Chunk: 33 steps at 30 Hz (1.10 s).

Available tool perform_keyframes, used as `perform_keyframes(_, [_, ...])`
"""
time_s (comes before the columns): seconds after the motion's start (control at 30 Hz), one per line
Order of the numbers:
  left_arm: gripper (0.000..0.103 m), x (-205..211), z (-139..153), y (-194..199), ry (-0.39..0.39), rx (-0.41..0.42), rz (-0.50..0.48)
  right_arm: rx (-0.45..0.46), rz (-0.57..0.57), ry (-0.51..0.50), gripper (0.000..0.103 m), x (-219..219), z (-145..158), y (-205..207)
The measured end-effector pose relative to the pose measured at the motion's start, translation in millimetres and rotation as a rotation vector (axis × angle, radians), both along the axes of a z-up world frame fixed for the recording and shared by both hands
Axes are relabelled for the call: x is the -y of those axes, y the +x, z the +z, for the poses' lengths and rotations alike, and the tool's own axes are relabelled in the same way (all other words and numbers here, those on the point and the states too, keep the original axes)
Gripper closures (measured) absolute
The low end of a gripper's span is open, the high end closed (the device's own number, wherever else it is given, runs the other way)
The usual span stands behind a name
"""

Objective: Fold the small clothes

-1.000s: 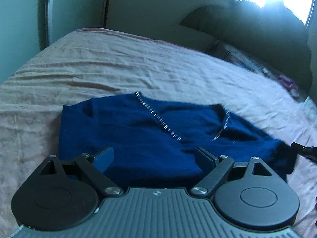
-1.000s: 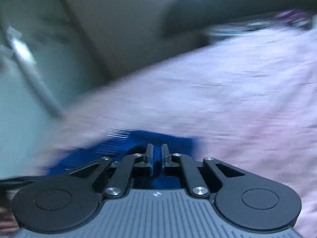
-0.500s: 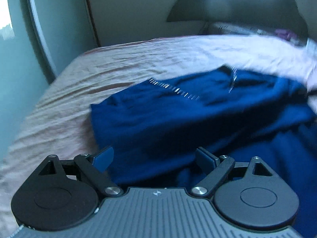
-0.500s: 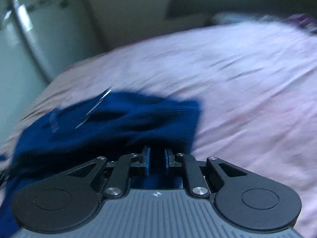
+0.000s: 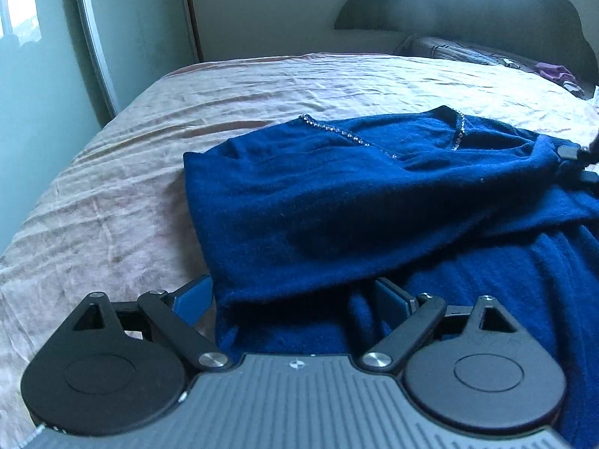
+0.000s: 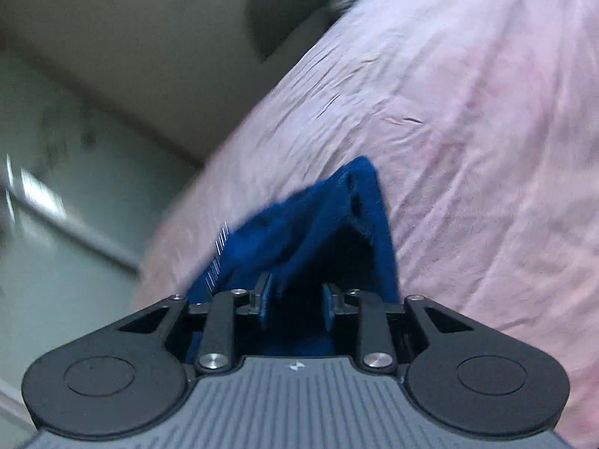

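On the pink bedsheet [image 5: 157, 194] lay the blue sweater [image 5: 337, 202], partly folded over itself. Left gripper [image 5: 295, 299] stood wide apart over its near edge, gripping nothing. Right gripper [image 6: 295, 299] was parted, sweater [image 6: 337, 217] bunched between its fingers; contact unclear. Right view was motion-blurred. Sweater's right side ran out of frame; far pillows were indistinct.
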<state>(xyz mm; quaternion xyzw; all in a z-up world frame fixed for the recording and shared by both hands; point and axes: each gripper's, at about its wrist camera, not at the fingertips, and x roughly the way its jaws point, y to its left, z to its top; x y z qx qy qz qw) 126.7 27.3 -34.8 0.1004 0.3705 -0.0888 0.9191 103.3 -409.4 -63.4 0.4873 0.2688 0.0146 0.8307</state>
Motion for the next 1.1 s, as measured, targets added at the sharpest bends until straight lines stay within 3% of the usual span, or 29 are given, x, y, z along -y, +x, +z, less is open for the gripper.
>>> perform_keyframes(0.07, [0.011, -0.9, 2.2, -1.3, -0.006, 0.009, 0.004, 0.016, -0.042, 0.066, 0.085, 4.7, -9.9, 1.9])
perform_keyframes(0.1, [0.012, -1.5, 3.7, -2.5, -0.01, 0.02, 0.005, 0.007, -0.057, 0.066, 0.096, 6.0, -11.0, 0.7])
perform_keyframes(0.27, [0.014, -2.7, 7.4, -1.7, -0.008, 0.048, 0.01, 0.053, -0.038, -0.017, 0.096, 7.5, 17.3, -31.0])
perform_keyframes(0.33, [0.013, -5.3, 8.8, -0.2, -0.031, 0.044, 0.01, 0.055, -0.003, -0.123, 0.096, 4.0, 33.7, -39.2])
perform_keyframes(0.43, [0.012, -6.2, 4.8, 3.8, -0.027, 0.024, 0.012, -0.059, 0.045, -0.288, 0.092, 2.6, 34.1, -30.3])
perform_keyframes(0.5, [0.009, -8.4, -1.3, 6.0, -0.003, 0.005, 0.035, -0.101, 0.05, -0.315, 0.091, 1.5, 29.4, -27.5])
perform_keyframes(0.57, [0.009, -15.6, -3.9, 5.0, -0.029, -0.008, 0.041, -0.09, 0.039, -0.338, 0.085, -2.7, 32.1, -30.9])
perform_keyframes(0.63, [0.008, -22.2, -2.7, 3.1, -0.049, -0.018, 0.047, -0.098, -0.051, -0.45, 0.064, -6.9, 42.1, -39.8])
perform_keyframes(0.7, [0.008, -27.9, -0.7, 0.5, -0.061, -0.021, 0.054, -0.077, -0.182, -0.587, 0.062, -15.9, 57.7, -56.2])
perform_keyframes(0.73, [0.009, -29.2, 0.2, -1.3, -0.065, -0.021, 0.059, -0.037, -0.192, -0.624, 0.062, -22.7, 63.6, -62.4])
perform_keyframes(0.8, [0.009, -31.5, 1.5, -4.3, -0.069, -0.018, 0.062, 0.068, -0.057, -0.64, 0.06, -40.2, 72.2, -66.8])
perform_keyframes(0.83, [0.009, -32.0, 1.9, -5.5, -0.066, -0.013, 0.061, 0.089, 0.043, -0.621, 0.052, -48.7, 72.1, -64.3])
perform_keyframes(0.93, [0.01, -31.8, 1.6, -9.6, -0.045, 0.004, 0.073, 0.051, 0.269, -0.568, 0.038, -67.3, 53.6, -45.1])
perform_keyframes(1.0, [0.01, -32.9, 1.3, -13.4, -0.02, 0.023, 0.074, -0.022, 0.247, -0.613, 0.038, -72.6, 40.9, -32.8])
perform_keyframes(1.1, [0.01, -39.1, -0.6, -15.9, 0.025, 0.063, 0.095, -0.001, 0.152, -0.656, 0.037, -69.2, 49.4, -47.5])
